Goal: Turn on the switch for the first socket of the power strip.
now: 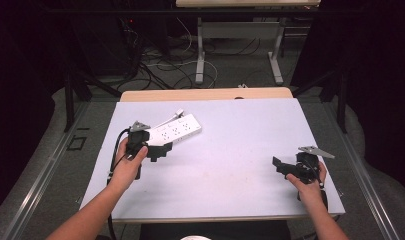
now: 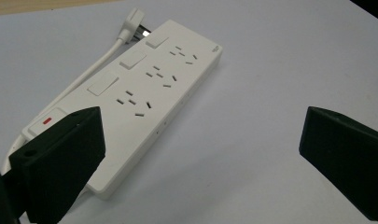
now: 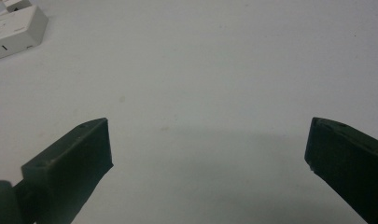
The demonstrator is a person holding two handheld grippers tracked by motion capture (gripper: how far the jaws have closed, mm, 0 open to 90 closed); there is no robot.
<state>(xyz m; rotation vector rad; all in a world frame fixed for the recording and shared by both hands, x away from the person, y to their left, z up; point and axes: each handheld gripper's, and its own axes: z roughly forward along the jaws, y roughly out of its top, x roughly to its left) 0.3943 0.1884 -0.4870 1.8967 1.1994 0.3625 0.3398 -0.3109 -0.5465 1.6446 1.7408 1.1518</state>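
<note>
I have the white power strip (image 2: 144, 98) lying flat on the pale counter (image 1: 230, 165), and I use it as my landmark for everything else. My left gripper (image 1: 162, 150) sits just beside the strip's near end, the end with the red-marked switch; in the left gripper view one of its fingers (image 2: 60, 158) overlaps that corner while the other stands well off to the side over bare counter. Those fingers are spread wide and hold nothing. Whether the near finger actually touches the strip's casing I cannot tell; it looks close, at most grazing. The strip's own cord (image 2: 91, 70) runs along its far long side, and its plug (image 2: 133, 23) lies loose on the counter beside the far end, so nothing is plugged into any of the three socket groups. My right gripper (image 1: 280, 165) rests well apart from the strip, across the counter, with the strip's corner just visible at the top left of the right gripper view; its fingers (image 3: 70, 158) are also wide open and empty over bare surface. As I judge it, the work is at its very start: the approach to the strip is made, but no grasp is taken, and lifting, moving or plugging all remain.
</note>
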